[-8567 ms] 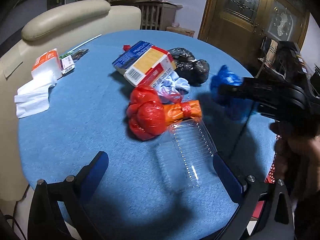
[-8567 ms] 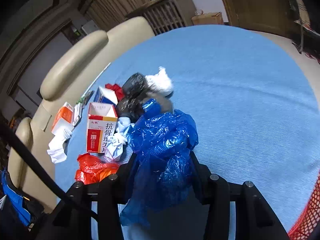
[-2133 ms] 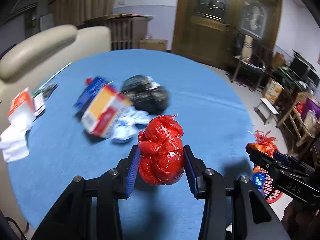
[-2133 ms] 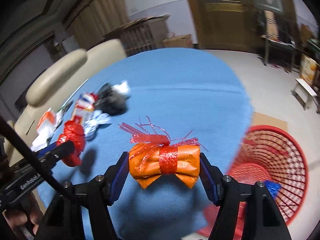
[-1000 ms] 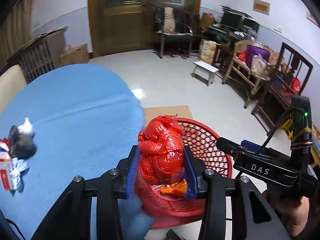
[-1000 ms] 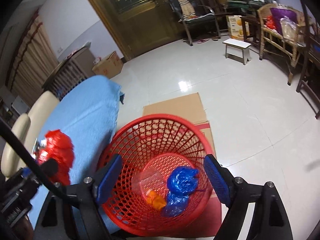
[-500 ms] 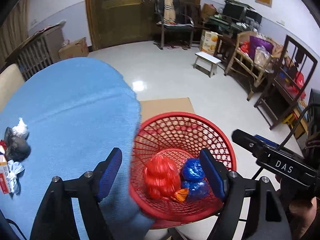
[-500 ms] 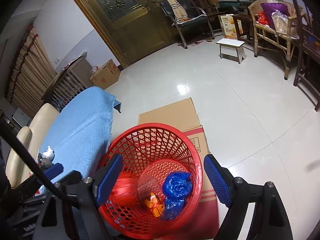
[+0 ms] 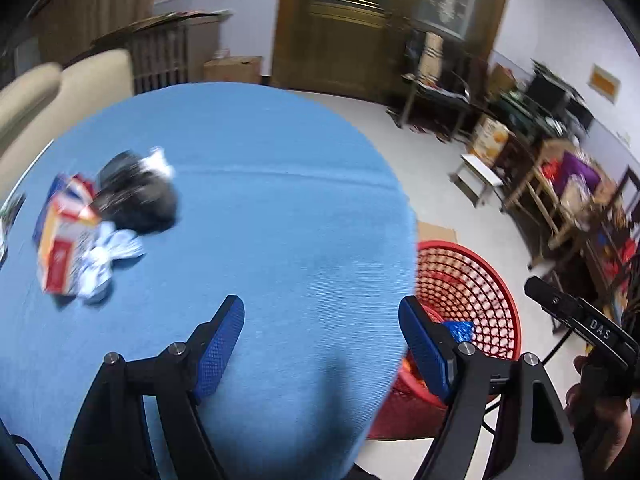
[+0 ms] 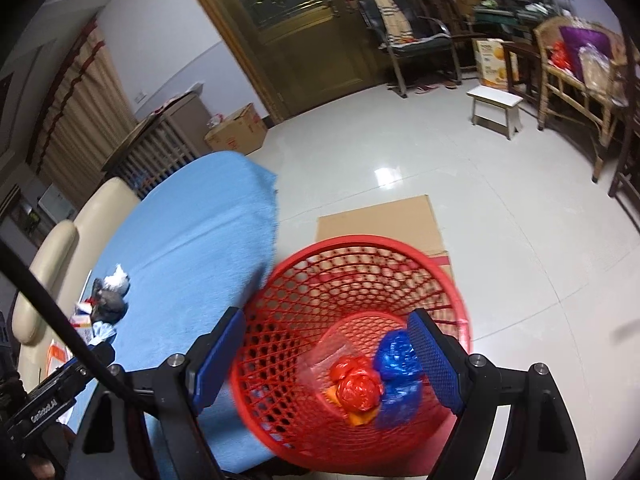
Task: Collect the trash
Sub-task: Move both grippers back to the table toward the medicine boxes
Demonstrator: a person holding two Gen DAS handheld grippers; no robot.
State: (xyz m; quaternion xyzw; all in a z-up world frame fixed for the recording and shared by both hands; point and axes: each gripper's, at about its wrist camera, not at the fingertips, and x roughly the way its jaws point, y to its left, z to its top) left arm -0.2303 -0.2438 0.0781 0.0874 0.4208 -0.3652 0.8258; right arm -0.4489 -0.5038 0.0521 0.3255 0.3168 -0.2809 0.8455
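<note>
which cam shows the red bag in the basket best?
Right wrist. It looks down into the red basket, so the red bag lies in plain view at the bottom beside the blue bag. Left wrist shows only the basket's mesh and a blue scrap; the red bag is hidden.

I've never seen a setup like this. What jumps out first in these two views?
The bright red mesh basket on the floor beside the table, with a red bag, a blue bag and an orange scrap inside. Next comes the big round blue tablecloth, with a small pile of leftover trash at its far left. Both the left gripper and right gripper are open and empty.
</note>
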